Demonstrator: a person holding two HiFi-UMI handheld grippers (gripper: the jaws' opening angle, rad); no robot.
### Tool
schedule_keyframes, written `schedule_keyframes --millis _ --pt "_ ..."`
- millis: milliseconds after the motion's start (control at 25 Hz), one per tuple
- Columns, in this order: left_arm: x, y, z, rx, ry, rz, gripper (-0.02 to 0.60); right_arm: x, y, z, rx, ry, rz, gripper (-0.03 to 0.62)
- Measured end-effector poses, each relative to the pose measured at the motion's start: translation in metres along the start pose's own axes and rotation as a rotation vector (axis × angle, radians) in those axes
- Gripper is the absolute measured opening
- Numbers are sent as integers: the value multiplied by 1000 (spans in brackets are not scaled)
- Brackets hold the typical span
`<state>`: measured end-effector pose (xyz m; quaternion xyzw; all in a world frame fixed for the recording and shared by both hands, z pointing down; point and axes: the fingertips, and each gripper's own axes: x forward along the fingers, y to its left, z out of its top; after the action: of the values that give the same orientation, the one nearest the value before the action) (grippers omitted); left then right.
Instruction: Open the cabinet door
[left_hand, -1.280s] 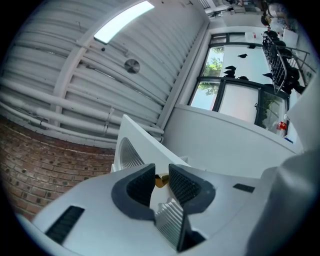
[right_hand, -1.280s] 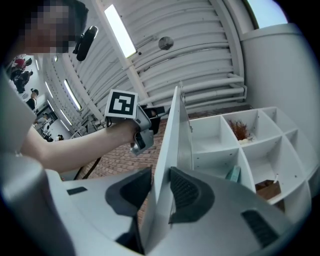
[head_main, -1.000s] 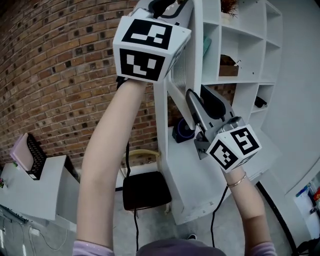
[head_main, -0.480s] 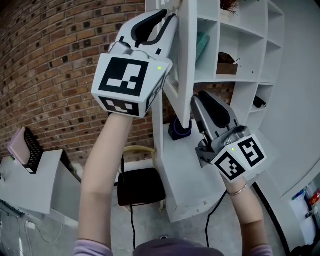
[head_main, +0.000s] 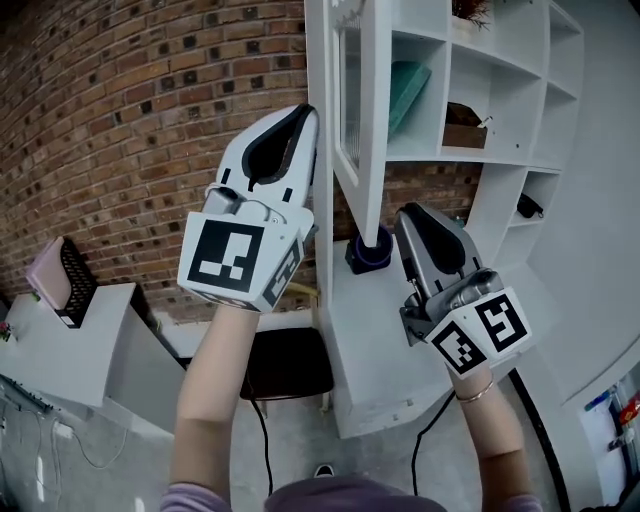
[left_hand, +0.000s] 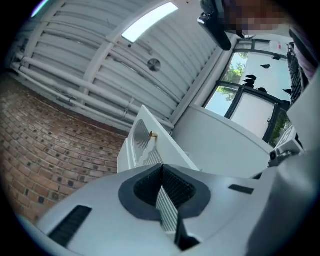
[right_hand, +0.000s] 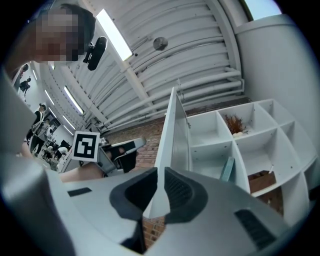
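Cabinet door (head_main: 372, 120) at 12 o'clock already swung open; task looks done. Left gripper (head_main: 298, 115) jaws have just been closing, now pressed together, empty. Right gripper (head_main: 412, 214) jaws have just been closing, narrow gap, nothing between.

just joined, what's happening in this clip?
A person holds a gripper in each hand in front of a white cabinet whose door already stands swung open. Neither holds it: the left gripper, beside the door's edge, has just closed empty, and the right gripper, near its lower corner, has been closing to a narrow gap.
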<state>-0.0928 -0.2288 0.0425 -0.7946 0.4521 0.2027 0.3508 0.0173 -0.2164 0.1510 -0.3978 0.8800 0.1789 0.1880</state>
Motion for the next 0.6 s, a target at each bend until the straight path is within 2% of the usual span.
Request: schedule_keyframes --millis 320,600 --pt "-47 -33 -45 -59 128 3 3 -20 10 -21 7 38 6 11" --pt "-89 -56 -96 -159 267 26 3 -50 14 -52 56 115 -1 4"
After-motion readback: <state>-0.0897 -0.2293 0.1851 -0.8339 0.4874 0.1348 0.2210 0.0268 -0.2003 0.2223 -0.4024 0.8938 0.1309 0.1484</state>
